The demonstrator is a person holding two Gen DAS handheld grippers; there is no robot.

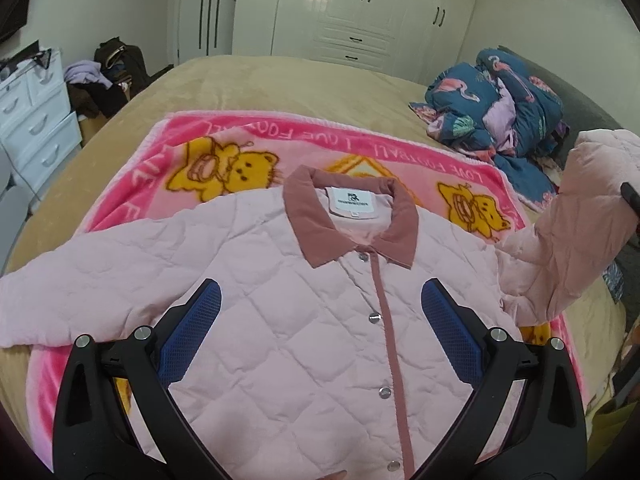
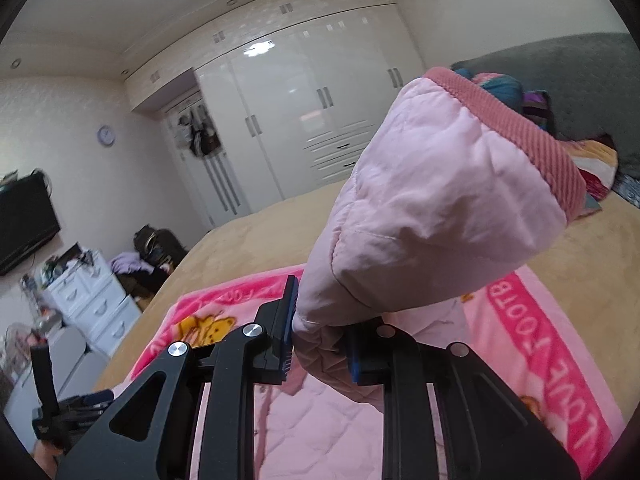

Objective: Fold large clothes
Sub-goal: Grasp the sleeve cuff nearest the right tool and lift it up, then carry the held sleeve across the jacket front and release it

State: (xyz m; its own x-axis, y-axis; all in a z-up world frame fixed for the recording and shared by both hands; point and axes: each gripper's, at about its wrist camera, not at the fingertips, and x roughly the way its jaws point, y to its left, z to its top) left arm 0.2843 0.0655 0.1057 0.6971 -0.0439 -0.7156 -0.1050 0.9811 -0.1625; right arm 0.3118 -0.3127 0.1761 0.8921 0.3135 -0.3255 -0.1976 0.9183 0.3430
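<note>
On the bed (image 1: 248, 80), over the pink blanket (image 1: 160, 148), your quilted jacket (image 1: 280, 320) lies flat, front up. Your left claw (image 1: 320, 312) hovers above its chest, tilted downward, jaws wide and empty. Your right claw (image 2: 320, 340) is clamped on the sleeve (image 2: 432, 200), holding it raised, cuff uppermost.

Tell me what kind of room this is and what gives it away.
A home bedroom, most likely. The pink jacket lies on a wide bed, a built-in white wardrobe fills the far wall, and a white chest of drawers stands beside the bed.
</note>
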